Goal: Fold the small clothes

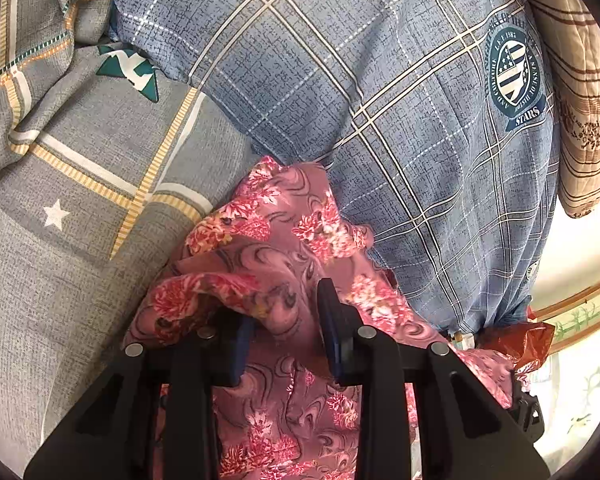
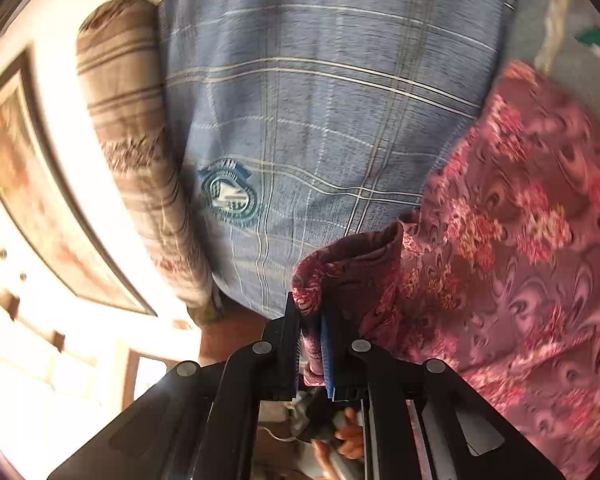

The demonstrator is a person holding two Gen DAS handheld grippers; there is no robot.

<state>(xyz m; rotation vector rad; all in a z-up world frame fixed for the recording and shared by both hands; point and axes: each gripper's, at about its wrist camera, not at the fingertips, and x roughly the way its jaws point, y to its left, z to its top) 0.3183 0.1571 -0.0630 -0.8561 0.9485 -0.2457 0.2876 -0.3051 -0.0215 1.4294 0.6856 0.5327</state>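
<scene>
Mid-fold: right tongs pinch cloth hem; left tongs parted around cloth. Next: clamp left.

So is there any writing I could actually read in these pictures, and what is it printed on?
"STARS": on the ribbon under the round badge printed on the blue plaid pillow.
"1987": inside the badge's ring, above the striped shield.
The ring lettering around the badge is too small and curved to read reliably.
In the right wrist view the same badge is blurred, unreadable.
</scene>
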